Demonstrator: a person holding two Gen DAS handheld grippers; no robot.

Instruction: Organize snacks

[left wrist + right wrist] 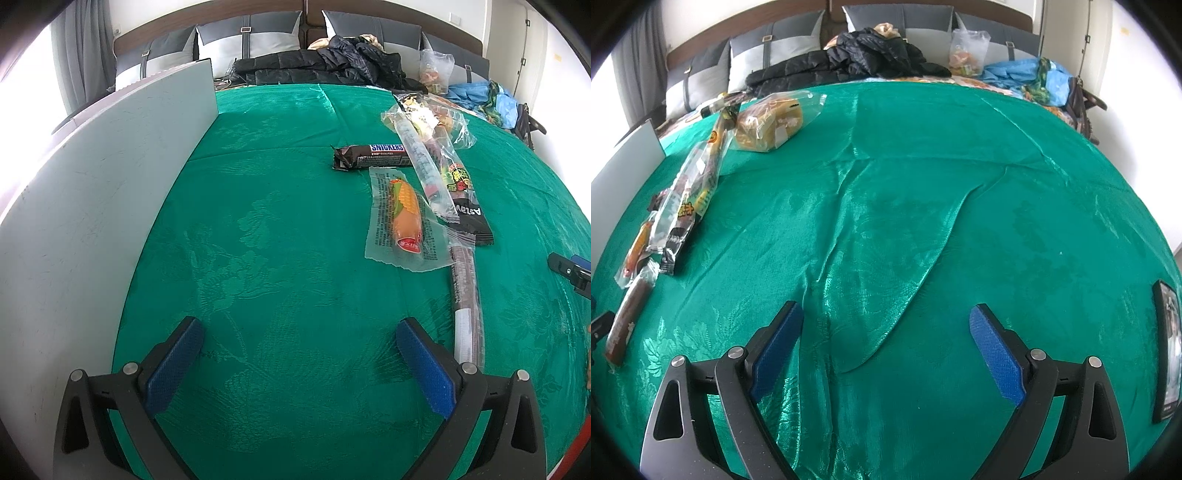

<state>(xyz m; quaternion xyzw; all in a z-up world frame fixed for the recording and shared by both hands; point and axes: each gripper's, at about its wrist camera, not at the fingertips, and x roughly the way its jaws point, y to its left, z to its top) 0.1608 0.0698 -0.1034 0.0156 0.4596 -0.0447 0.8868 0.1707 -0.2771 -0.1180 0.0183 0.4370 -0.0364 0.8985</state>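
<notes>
Snacks lie on a green cloth (280, 229). In the left wrist view a Snickers bar (373, 156), a clear-wrapped orange sausage (404, 218), a long clear stick pack (424, 158), a black packet (467, 206) and a brown stick (466, 295) lie to the right. My left gripper (299, 347) is open and empty, short of them. My right gripper (886, 332) is open and empty over bare cloth. In the right wrist view the same snacks (683, 206) lie far left, with a wrapped bread (768, 122) behind them.
A white box wall (92, 221) stands along the left side. A dark flat packet (1167, 347) lies at the right edge. Black jackets (849, 55), a snack bag (967, 51) and blue cloth (1027, 77) lie on the sofa behind.
</notes>
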